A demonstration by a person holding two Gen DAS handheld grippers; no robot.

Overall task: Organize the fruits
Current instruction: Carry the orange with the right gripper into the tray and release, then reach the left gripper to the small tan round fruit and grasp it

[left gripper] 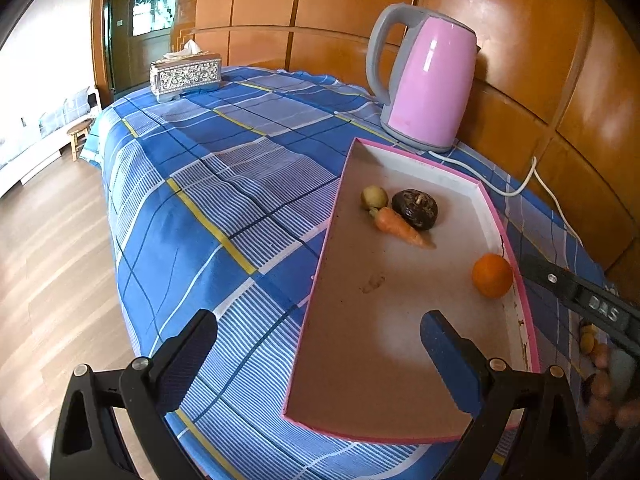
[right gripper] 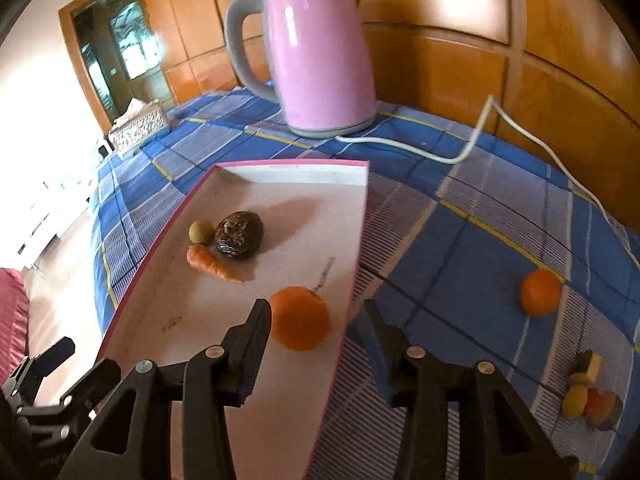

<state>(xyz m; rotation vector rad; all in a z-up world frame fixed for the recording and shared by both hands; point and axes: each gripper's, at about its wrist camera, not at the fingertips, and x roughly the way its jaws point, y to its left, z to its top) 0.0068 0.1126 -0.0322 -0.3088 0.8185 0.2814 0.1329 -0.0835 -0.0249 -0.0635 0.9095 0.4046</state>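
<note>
Orange [right gripper: 299, 318] sits inside pink-rimmed tray [right gripper: 362, 216], just ahead of your right gripper [right gripper: 316, 314], between its wide-spread fingers [right gripper: 256, 334], not gripped. Beyond orange: carrot [right gripper: 210, 263], dark fruit [right gripper: 239, 234], small green fruit [right gripper: 201, 232] clustered together. Second orange [right gripper: 541, 293] on desk [right gripper: 460, 240], right of fingers. Your left gripper [left gripper: 318, 344] gapes wide, holding nothing, over tray's near end. Pink kettle [right gripper: 320, 64] behind tray.

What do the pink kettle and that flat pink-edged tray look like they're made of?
The kettle looks like glossy painted metal or hard plastic, since window light glints off its body; its grey handle looks like matte plastic. The tray looks like cardboard: thin folded walls, a dull, slightly stained floor and a pink paper rim.
</note>
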